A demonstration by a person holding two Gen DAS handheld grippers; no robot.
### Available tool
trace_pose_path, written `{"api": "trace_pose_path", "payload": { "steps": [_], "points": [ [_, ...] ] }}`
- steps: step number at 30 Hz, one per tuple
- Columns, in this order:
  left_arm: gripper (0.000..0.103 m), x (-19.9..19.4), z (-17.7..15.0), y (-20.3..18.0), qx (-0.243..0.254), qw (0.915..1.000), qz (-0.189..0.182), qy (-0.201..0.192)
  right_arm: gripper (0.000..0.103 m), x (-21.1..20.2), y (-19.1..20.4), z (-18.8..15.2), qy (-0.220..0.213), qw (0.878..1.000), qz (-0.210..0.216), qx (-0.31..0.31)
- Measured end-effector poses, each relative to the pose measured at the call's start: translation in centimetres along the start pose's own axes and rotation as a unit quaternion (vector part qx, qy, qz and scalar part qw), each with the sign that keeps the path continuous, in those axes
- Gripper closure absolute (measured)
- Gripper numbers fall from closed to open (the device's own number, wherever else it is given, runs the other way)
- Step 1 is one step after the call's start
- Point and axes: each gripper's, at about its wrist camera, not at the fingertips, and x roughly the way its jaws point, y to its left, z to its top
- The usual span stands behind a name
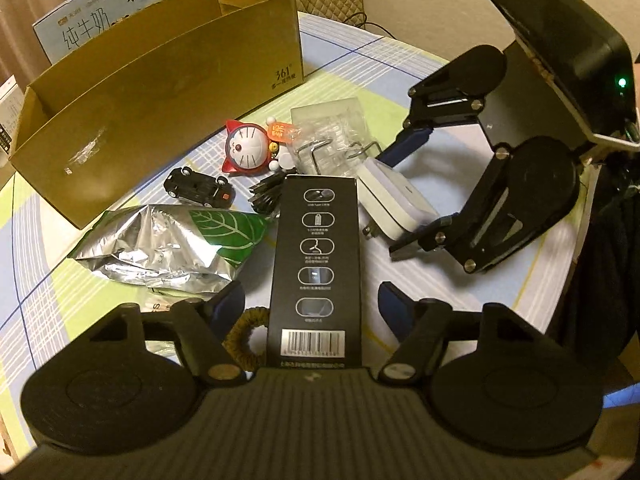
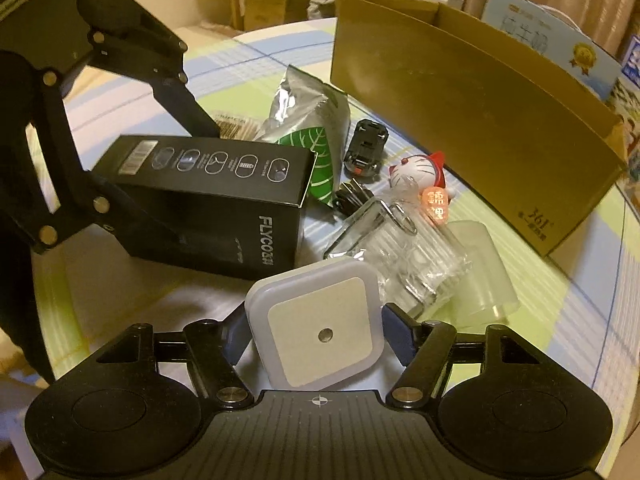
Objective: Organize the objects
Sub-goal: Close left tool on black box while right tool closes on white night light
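The left gripper [image 1: 312, 300] stands spread wide around the black box [image 1: 316, 256] marked FLYCO, fingers apart from its sides. The right gripper [image 2: 316, 330] straddles the white night light [image 2: 316, 320]; contact is unclear. Ahead lie a foil bag [image 1: 160, 248], toy car [image 1: 198, 188], cat toy [image 1: 246, 148] and clear plastic holder [image 2: 400, 248], crowding the gold cardboard box [image 1: 160, 92] printed 361°. Bare tablecloth [image 2: 140, 304] opens beside the right gripper.

Long black box [image 1: 314, 264] lying flat in the middle, white square night light [image 2: 320, 334] beside it, silver leaf bag [image 1: 168, 244], little black car [image 1: 198, 190], red cat toy [image 1: 246, 148], big gold box [image 1: 160, 108] standing open behind.
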Motion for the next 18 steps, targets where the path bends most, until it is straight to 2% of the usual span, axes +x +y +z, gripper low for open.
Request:
{"api": "trace_pose_path", "payload": {
  "steps": [3, 7, 11, 18],
  "points": [
    [0.040, 0.2, 0.3, 0.0, 0.000, 1.0000, 0.000, 0.005, 0.038, -0.2, 0.2, 0.0, 0.004, 1.000, -0.013, 0.013],
    [0.062, 0.8, 0.7, 0.1, -0.010, 0.9998, -0.006, 0.017, 0.038, -1.1, 0.1, 0.0, 0.000, 0.998, -0.022, 0.052],
    [0.065, 1.1, 1.0, 0.0, -0.019, 0.9994, -0.004, 0.028, 0.038, -2.0, 0.0, 0.0, -0.007, 0.996, -0.035, 0.079],
    [0.065, -0.7, 1.4, 0.4, -0.050, 0.9985, 0.013, 0.021, 0.038, -4.5, -0.5, 0.6, -0.024, 0.991, -0.046, 0.123]
  ]
}}
